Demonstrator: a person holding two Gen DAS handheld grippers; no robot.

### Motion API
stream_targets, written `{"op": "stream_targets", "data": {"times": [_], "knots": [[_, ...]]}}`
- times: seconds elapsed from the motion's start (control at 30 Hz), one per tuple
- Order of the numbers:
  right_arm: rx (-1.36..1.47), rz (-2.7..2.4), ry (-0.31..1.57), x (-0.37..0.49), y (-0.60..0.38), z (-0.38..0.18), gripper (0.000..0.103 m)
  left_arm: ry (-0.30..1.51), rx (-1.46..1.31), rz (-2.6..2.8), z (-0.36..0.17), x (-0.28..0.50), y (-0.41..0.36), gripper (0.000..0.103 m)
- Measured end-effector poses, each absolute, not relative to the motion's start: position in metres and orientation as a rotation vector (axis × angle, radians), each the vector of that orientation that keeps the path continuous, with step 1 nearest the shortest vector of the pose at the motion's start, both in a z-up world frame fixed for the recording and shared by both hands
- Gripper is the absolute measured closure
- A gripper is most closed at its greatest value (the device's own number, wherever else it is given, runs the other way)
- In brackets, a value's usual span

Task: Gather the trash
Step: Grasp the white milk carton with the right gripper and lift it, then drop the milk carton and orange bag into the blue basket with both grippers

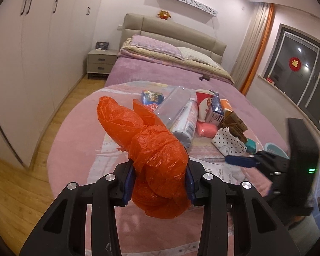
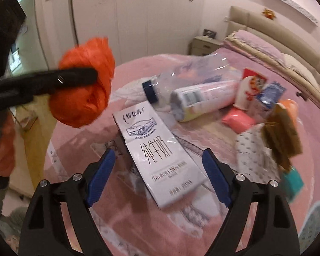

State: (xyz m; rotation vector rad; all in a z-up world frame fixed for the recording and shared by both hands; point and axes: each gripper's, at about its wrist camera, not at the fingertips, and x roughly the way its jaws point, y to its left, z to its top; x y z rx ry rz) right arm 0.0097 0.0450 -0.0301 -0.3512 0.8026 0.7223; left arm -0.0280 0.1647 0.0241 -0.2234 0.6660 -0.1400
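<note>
Crumpled orange plastic bag (image 1: 157, 162) is sitting clamped between the blue pads of the left hand-held gripper (image 1: 160, 183), bulging out above and below the jaws and hanging over the pink round mat (image 1: 79, 149) on the bed. Just beyond it, the right hand-held gripper (image 2: 157, 177) is standing wide, its fingers straddling a white flattened milk carton (image 2: 155, 153) without touching it. Farther off, the rest of the trash is lying heaped: a clear plastic bottle with a dark blue cap (image 2: 181, 74), a white cylindrical roll (image 2: 202, 98), a red-and-white paper cup (image 2: 249, 89), a pink packet (image 2: 236, 119) and a brown cardboard piece (image 2: 281, 132) to the right. The bag looks bunched shut, so anything picked up may find no opening. Slick and flat, the carton may be sliding out of a shallow pinch.
</note>
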Motion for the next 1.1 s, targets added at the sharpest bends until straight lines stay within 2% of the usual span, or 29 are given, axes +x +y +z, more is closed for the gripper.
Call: {"op": "stream_targets", "data": {"times": [0.17,0.23,0.33,0.5,0.73,1.1], "knots": [[-0.342,0.682,0.838,0.020,0.049,-0.043,0.025,0.668,-0.223,-0.151,0.026,-0.028,0.162,0.066],[-0.311,0.688,0.837,0.018,0.042,-0.040,0.038,0.670,-0.214,-0.161,0.026,-0.028,0.158,0.066],[-0.281,0.692,0.846,0.010,0.032,-0.037,0.047,0.673,-0.196,-0.180,0.027,-0.027,0.152,0.066],[-0.182,0.626,0.845,-0.017,0.002,-0.031,0.051,0.662,-0.163,-0.231,0.032,-0.026,0.134,0.066],[-0.074,0.461,0.726,-0.053,-0.065,0.005,0.051,0.628,-0.099,-0.372,0.046,-0.021,0.082,0.066],[0.093,0.039,0.578,-0.070,-0.215,0.049,0.051,0.614,0.008,-0.660,0.063,0.009,-0.057,0.066]]}}
